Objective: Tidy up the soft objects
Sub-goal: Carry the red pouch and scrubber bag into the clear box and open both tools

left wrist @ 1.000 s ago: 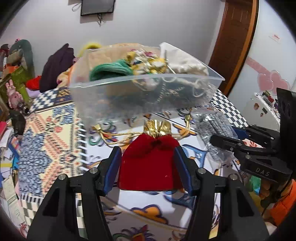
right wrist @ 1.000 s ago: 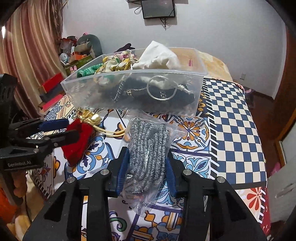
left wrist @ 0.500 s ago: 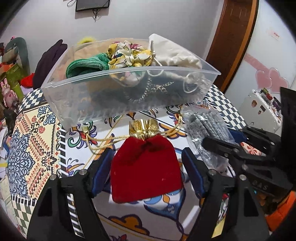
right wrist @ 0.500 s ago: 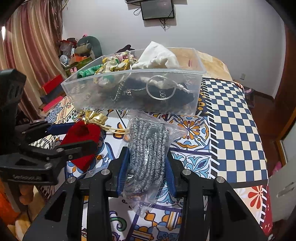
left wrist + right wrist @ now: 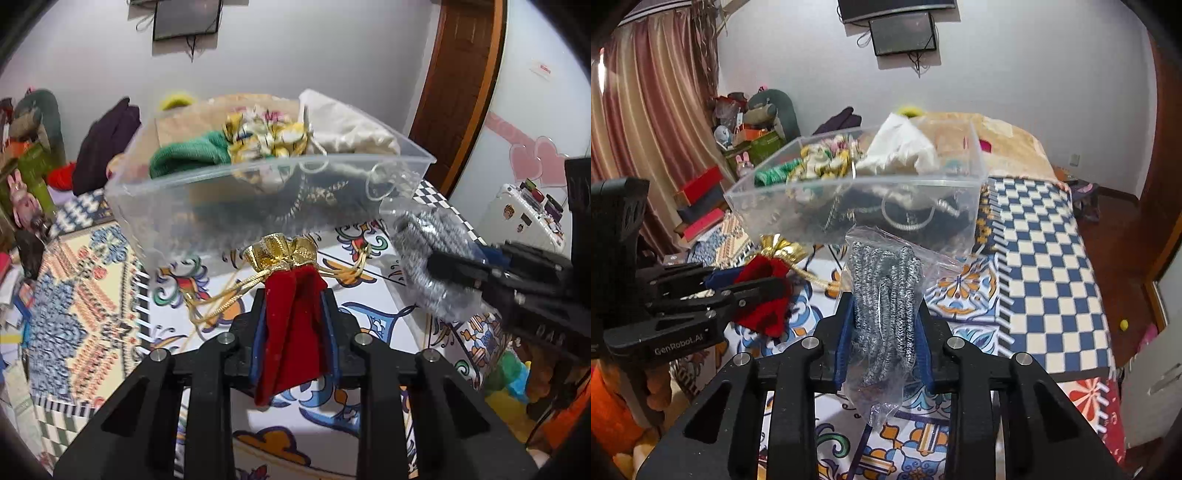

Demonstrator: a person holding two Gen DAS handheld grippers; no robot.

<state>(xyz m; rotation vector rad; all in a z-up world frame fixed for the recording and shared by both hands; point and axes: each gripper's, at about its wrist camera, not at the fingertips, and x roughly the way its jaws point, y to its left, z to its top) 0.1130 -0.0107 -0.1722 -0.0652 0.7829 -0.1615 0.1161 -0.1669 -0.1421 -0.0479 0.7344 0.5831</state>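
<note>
Nearest us, our left gripper (image 5: 293, 325) is clenched on a red velvet pouch (image 5: 293, 332) with a gold drawstring top, lifted off the patterned bedspread (image 5: 74, 314). Beside it, our right gripper (image 5: 884, 332) clamps a clear bag of grey knit cord (image 5: 884, 306). Just beyond both sits the clear plastic bin (image 5: 258, 206), already holding a green knit piece (image 5: 188, 155), a floral scrunchie (image 5: 266, 136) and a cream cloth bag (image 5: 347, 129).

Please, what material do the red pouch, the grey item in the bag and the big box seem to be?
Red pouch: probably velvet, matte and folding softly, with a shiny gold foil-like top and cord. Grey item: looks like knitted or braided yarn with a silvery fleck, inside thin, crinkled clear film. Clear box: likely rigid translucent plastic, its contents showing through the wall.
</note>
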